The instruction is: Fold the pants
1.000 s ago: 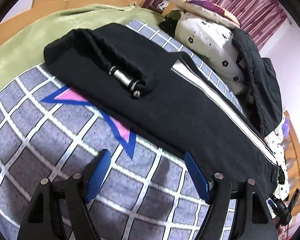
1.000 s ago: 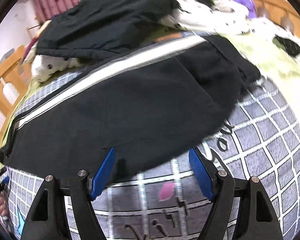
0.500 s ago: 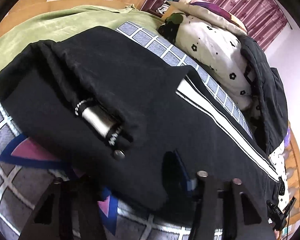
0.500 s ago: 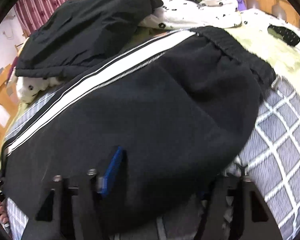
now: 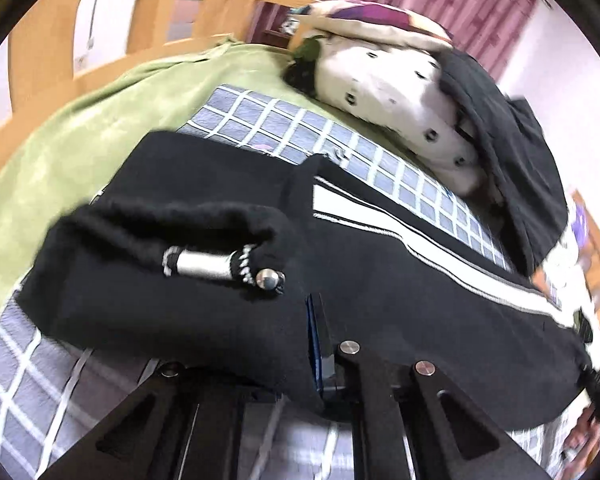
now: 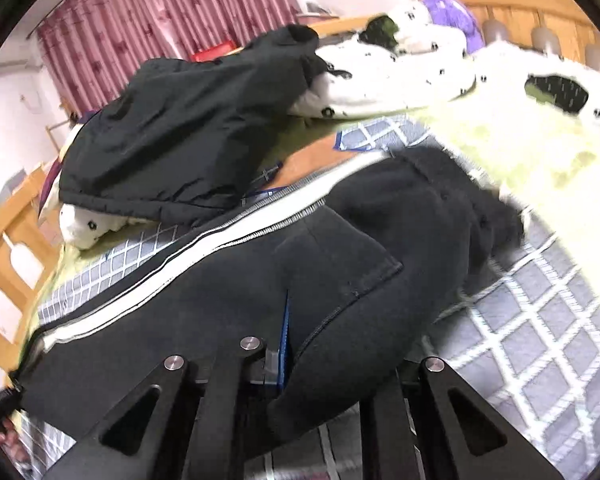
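Black pants [image 5: 399, 280] with a white side stripe [image 5: 439, 256] lie across a grey checked blanket [image 5: 284, 128]. A drawstring with a silver metal tip [image 5: 204, 266] rests on the waistband. My left gripper [image 5: 309, 344] is shut on the near edge of the pants beside the waistband, and the cloth is lifted over its fingers. In the right wrist view the pants [image 6: 260, 280] fill the middle. My right gripper [image 6: 286, 344] is shut on their near edge, with the fabric bunched over the jaws.
A black jacket [image 6: 196, 128] lies on a white spotted pillow [image 6: 399, 72] at the far side of the bed. A green sheet [image 5: 100, 128] covers the mattress. Wooden bed rails [image 6: 4, 264] run along the edges. A purple plush toy [image 6: 451, 16] sits by the headboard.
Both grippers moved forward onto the near edge of the pants and went from open to shut on it. The fabric has risen off the blanket.
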`<state>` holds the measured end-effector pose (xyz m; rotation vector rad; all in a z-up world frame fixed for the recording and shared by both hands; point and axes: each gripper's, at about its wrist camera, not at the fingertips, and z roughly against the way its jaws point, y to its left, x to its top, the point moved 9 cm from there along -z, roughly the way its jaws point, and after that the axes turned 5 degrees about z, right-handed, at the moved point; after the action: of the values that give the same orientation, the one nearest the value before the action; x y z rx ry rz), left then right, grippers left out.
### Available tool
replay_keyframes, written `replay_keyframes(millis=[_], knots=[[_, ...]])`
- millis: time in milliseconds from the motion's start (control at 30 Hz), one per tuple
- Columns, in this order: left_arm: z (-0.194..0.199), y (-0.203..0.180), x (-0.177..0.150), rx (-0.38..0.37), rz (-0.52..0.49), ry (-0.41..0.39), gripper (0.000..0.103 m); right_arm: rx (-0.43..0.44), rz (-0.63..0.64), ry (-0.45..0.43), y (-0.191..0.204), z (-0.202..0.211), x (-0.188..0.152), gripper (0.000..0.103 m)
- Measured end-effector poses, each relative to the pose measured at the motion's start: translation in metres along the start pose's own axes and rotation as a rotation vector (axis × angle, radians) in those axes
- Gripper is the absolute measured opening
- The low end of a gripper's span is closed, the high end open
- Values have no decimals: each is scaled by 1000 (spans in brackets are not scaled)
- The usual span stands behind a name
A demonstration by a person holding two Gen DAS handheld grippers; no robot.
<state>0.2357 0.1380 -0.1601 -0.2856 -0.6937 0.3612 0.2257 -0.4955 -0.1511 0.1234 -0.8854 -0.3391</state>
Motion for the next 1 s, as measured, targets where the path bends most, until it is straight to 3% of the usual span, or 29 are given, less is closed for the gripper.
replay_keyframes(millis=[133, 367, 467, 533, 600, 633, 700, 733, 767, 833, 1000], knots=[[33, 0, -34, 1, -59, 38, 10, -6, -50, 83, -19, 36, -22, 12], [65, 10, -105, -41, -70, 122, 11, -14, -37, 80, -69, 112, -73, 12], [59, 15, -122, 15, -93, 119, 12, -23, -11, 110, -83, 115, -98, 14], [55, 16, -122, 35, -82, 125, 15, -13, -41, 183, -91, 105, -113, 15], [59, 19, -123, 54, -81, 127, 30, 24, -101, 193, -101, 106, -116, 22], [63, 21, -124, 68, -86, 123, 35, 32, -111, 181, -103, 108, -114, 31], [72, 26, -127, 76, -88, 98, 65, -4, -107, 147, -116, 119, -112, 51], [78, 30, -131, 81, -85, 80, 66, -30, -108, 128, -123, 123, -111, 66], [81, 34, -135, 87, -85, 70, 66, -50, -111, 109, -129, 125, -109, 73], [86, 38, -140, 104, -89, 68, 66, -80, -136, 68, -147, 128, -104, 73], [105, 38, -137, 149, -89, -20, 66, 28, -315, 116, -176, 89, -97, 74]])
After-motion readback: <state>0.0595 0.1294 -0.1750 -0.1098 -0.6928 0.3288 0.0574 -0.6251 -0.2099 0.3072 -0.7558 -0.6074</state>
